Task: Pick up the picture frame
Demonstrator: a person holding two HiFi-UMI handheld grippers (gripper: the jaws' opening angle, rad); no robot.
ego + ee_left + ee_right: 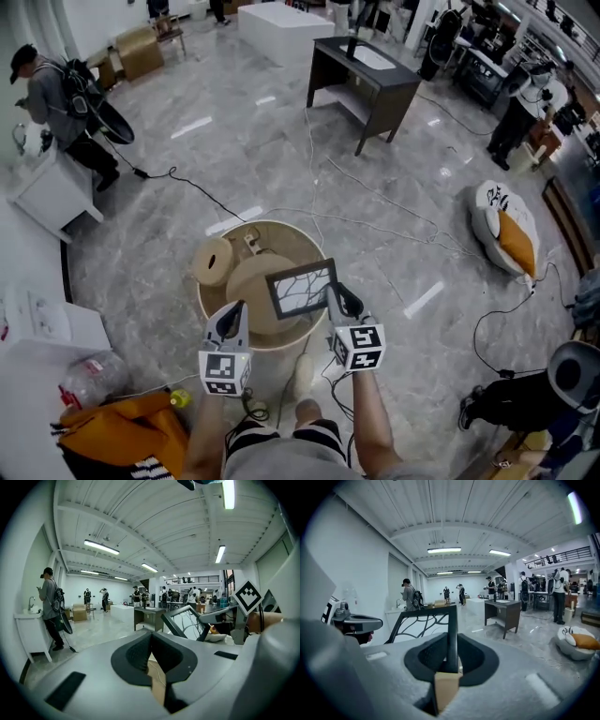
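Note:
The picture frame (302, 289) is black with a white branch-pattern picture. It hangs above the round beige table (281, 239), and my right gripper (336, 298) is shut on its right edge. In the right gripper view the frame (424, 620) stands upright with its edge clamped between the pads (452, 656). My left gripper (236, 314) hovers left of the frame, apart from it, its jaws shut with nothing between them (151, 651). The left gripper view shows the frame (187, 623) to the right, in the right gripper's hold.
A round wooden piece (214, 261) and a flat disc (255, 286) lie on the table. Cables cross the marble floor. A dark desk (366, 80) stands beyond, a white cabinet (56, 192) with a person (56, 103) at the left, and a cushion (506, 230) at the right.

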